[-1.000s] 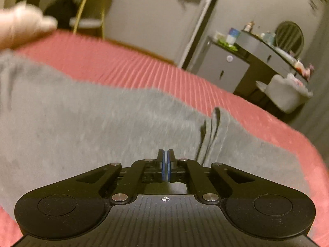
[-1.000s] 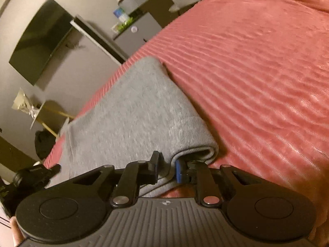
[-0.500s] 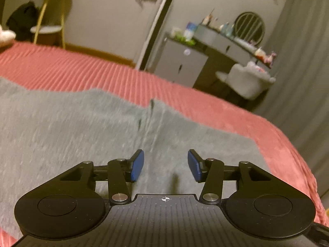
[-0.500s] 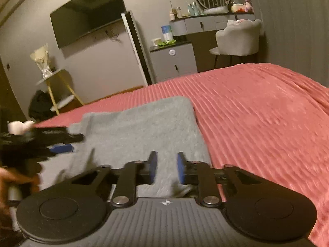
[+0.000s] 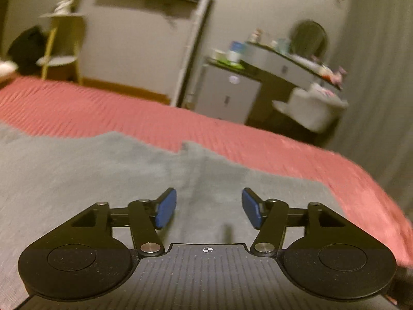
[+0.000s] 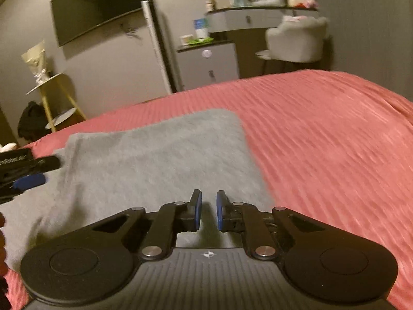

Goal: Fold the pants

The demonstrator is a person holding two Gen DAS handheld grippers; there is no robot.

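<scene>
Grey pants lie folded on the red bedspread, frame centre. Left gripper jaws are opening, empty; right gripper jaws are closing, narrowly apart, empty.

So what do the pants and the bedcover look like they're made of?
Pants: grey, soft, matte knit with a fuzzy nap, probably fleece or sweatshirt cotton; it lies limp in flat layers. Bedcover: pinkish-red plush with raised ribs and a slight sheen, maybe ribbed velvet or fleece; the blur leaves the exact fabric open.
</scene>
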